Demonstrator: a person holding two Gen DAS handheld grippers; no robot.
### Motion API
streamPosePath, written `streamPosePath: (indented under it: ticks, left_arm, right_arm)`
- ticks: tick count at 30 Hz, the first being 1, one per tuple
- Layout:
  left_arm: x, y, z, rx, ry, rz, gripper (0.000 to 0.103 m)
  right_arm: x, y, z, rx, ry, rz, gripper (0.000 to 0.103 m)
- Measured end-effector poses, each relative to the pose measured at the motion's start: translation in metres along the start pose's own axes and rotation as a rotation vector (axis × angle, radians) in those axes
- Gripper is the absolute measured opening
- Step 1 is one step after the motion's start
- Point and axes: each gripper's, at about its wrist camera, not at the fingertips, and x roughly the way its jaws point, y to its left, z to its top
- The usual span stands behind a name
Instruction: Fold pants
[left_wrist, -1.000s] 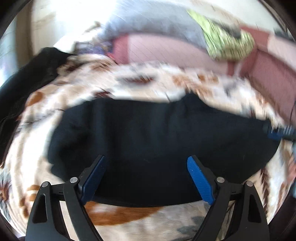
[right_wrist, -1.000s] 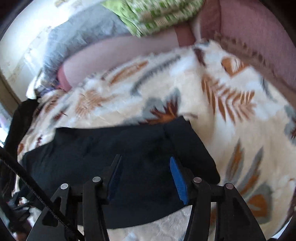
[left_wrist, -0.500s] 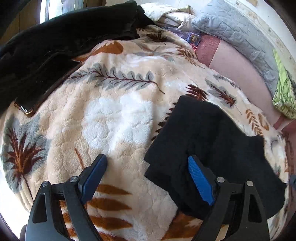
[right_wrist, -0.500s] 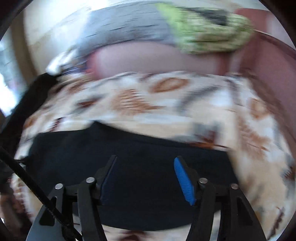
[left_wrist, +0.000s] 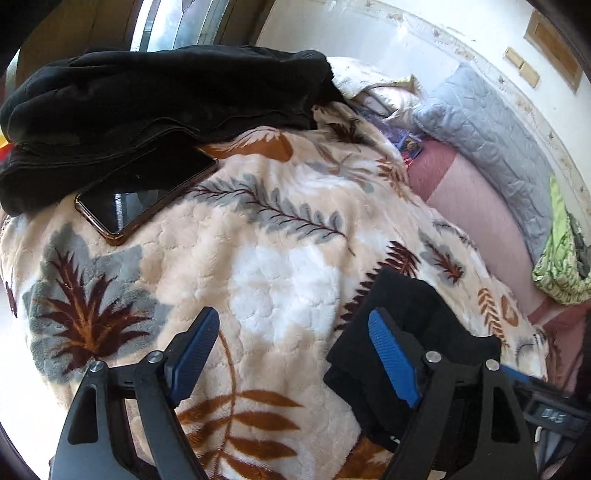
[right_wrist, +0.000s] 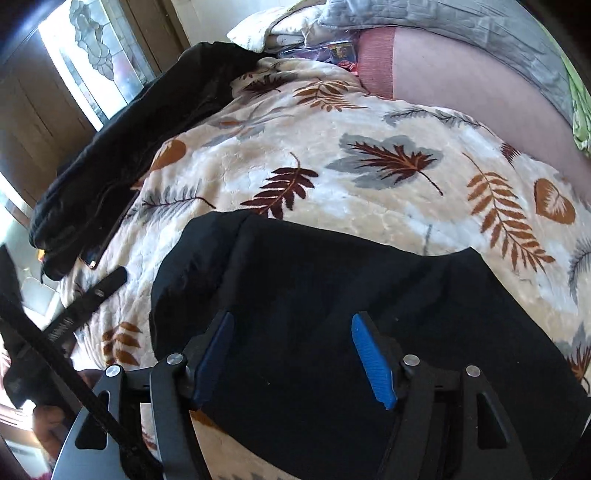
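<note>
The folded black pants (right_wrist: 332, 302) lie flat on a leaf-patterned blanket (right_wrist: 369, 184). In the left wrist view they (left_wrist: 421, 317) show as a compact bundle at the lower right, partly behind the right finger. My left gripper (left_wrist: 295, 358) is open and empty over bare blanket, just left of the pants. My right gripper (right_wrist: 295, 358) is open and empty, hovering directly over the pants.
A black phone (left_wrist: 144, 195) lies on the blanket beside a heap of black clothing (left_wrist: 147, 103) at the far left. A grey quilt (left_wrist: 487, 133), green cloth (left_wrist: 561, 266) and pink mattress (left_wrist: 476, 214) lie along the wall. A door and window stand beyond (right_wrist: 92, 55).
Both grippers swung left. The left one came off the pants and now looks over bare blanket toward the phone and black heap. The pants stay folded in place.
</note>
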Motion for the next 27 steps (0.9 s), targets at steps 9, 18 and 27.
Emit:
streamPosePath:
  ticks: [9, 18, 27]
  left_arm:
    - [0.011, -0.033, -0.014, 0.145, 0.046, -0.005, 0.083]
    - [0.031, -0.036, -0.022, 0.178, 0.128, 0.065, 0.083]
    - [-0.001, -0.047, -0.018, 0.189, -0.049, 0.034, 0.083]
  right_arm:
    - [0.039, -0.032, 0.026, 0.306, -0.068, 0.349, 0.072]
    - [0.058, -0.121, 0.051, 0.467, -0.105, 0.035, 0.067]
    - [0.025, -0.119, 0.029, 0.502, -0.114, 0.368, 0.077]
